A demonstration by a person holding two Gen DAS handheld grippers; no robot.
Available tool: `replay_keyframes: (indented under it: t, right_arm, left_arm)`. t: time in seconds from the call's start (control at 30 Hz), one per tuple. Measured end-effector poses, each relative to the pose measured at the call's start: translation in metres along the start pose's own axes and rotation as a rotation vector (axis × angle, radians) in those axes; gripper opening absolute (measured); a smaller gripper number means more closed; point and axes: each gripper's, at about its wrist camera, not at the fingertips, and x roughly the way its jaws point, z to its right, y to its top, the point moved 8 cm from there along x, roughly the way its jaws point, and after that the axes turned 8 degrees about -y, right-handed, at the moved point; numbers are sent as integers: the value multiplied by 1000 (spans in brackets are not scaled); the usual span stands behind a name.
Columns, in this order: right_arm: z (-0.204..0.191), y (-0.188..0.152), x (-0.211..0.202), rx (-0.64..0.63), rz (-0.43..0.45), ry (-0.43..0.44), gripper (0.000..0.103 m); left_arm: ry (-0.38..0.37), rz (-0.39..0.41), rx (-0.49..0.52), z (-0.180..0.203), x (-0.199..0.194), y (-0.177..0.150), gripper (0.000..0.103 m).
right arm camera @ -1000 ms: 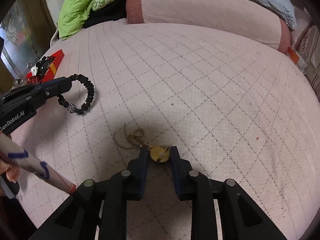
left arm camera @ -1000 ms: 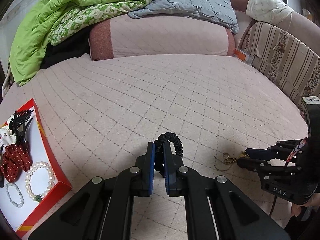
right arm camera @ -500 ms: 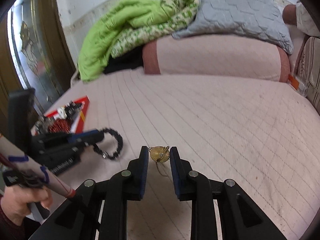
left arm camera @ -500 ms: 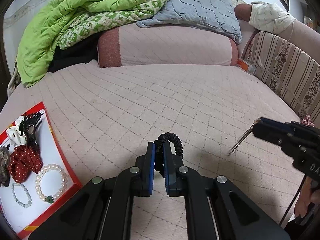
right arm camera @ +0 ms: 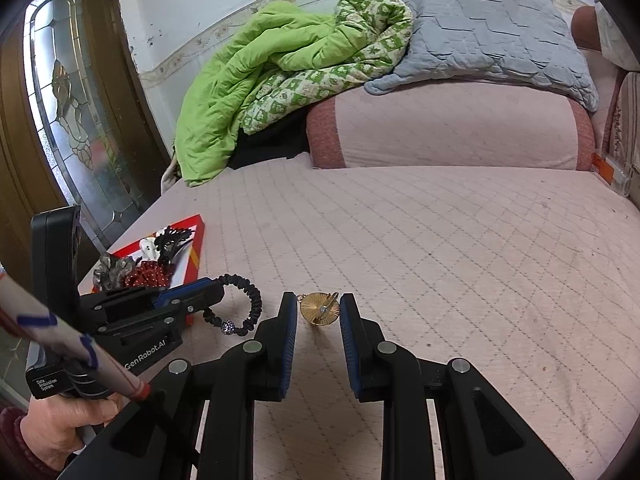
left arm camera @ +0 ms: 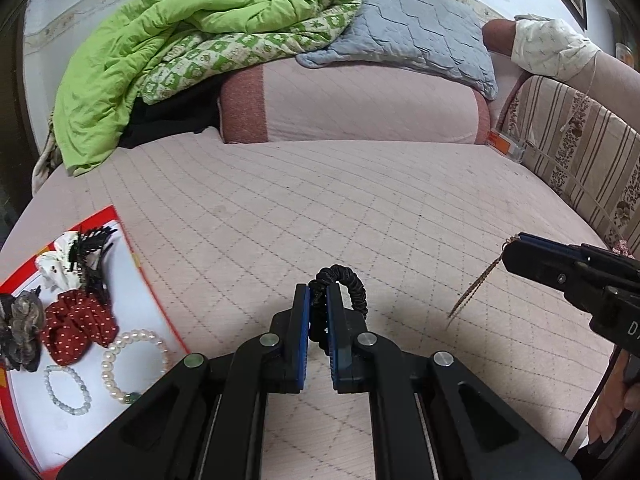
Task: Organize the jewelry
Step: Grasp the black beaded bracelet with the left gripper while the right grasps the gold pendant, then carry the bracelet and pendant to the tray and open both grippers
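Observation:
My left gripper (left arm camera: pixel 319 294) is shut on a black beaded bracelet (left arm camera: pixel 348 280), held above the pink quilted bed; it also shows in the right wrist view (right arm camera: pixel 244 304). My right gripper (right arm camera: pixel 319 306) is shut on a gold necklace, pinching its round gold pendant (right arm camera: pixel 320 309); the chain (left arm camera: pixel 476 284) hangs below its fingers in the left wrist view. A red-rimmed white tray (left arm camera: pixel 132 308) at the left holds a pearl bracelet (left arm camera: pixel 134 354), a pale bead bracelet (left arm camera: pixel 66 390), a red dotted scrunchie (left arm camera: pixel 78 326) and a black hair claw (left arm camera: pixel 90 248).
A green quilt (left arm camera: pixel 168 56), a grey pillow (left arm camera: pixel 404 28) and a pink bolster (left arm camera: pixel 352 104) lie at the bed's head. A striped sofa arm (left arm camera: pixel 580 160) borders the right side. A glass-panelled wooden door (right arm camera: pixel 60 120) stands at the left.
My right gripper lifted the gold necklace off the bed, chain now dangling. Both grippers rose and tilted up; the left one kept its hold on the black bracelet and edged towards the tray.

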Motion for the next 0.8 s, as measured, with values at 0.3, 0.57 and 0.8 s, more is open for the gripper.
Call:
replay_keyframes:
  t: [0.3,0.57,0.8]
  right_arm:
    - [-24,3,9,-7,-5,31,23]
    - [-60,5,20,-27,-9,78,23]
    - [-110,6,32,-37,-16,153,23]
  left_arm:
    - [25,29,-26,-25,-22,2,8]
    - [56,54,-63,-58,-47,0,8]
    - [118,86,-127,-109,-83,-8,8]
